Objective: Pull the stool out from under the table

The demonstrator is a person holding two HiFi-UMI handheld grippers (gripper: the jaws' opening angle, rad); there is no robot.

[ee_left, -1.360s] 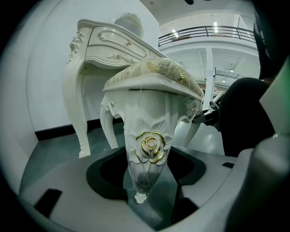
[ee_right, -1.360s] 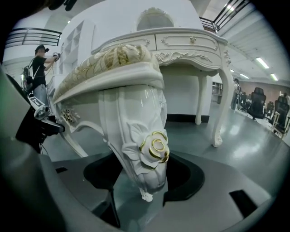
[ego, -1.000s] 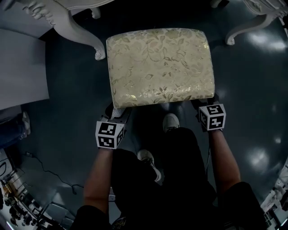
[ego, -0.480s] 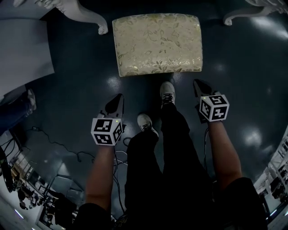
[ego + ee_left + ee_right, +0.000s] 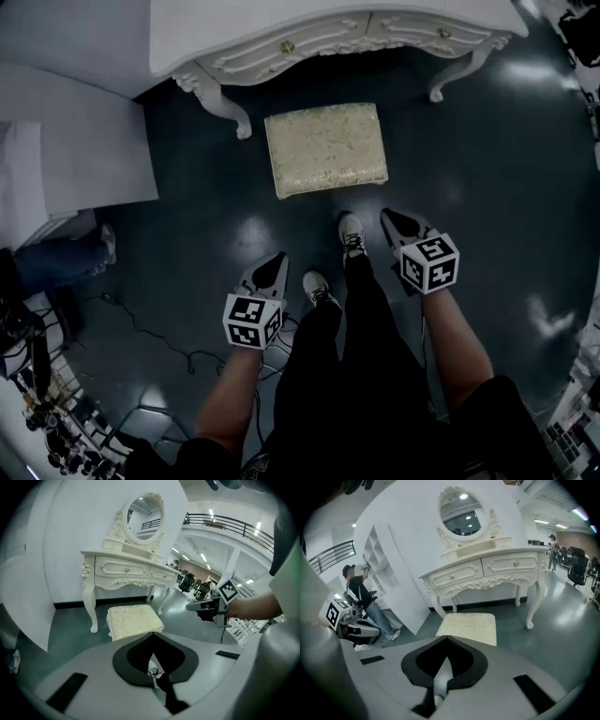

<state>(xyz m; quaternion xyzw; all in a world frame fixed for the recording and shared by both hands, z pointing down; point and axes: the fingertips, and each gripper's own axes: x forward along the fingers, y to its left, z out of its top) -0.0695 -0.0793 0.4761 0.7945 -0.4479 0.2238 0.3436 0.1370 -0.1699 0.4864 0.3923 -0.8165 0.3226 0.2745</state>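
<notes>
You held the left gripper (image 5: 277, 258) and right gripper (image 5: 388, 217) well apart from the stool (image 5: 326, 148), jaws closed on nothing. It stood on the floor (image 5: 487, 141) clear of the bench (image 5: 281, 23), so the pull looked finished.

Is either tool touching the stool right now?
No, the left tool and right tool are both shut and apart from the stool.

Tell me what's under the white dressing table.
Between the table legs only dark floor and baseboard show; the stool stands out in front. From the head view, the tabletop covers that space.
</notes>
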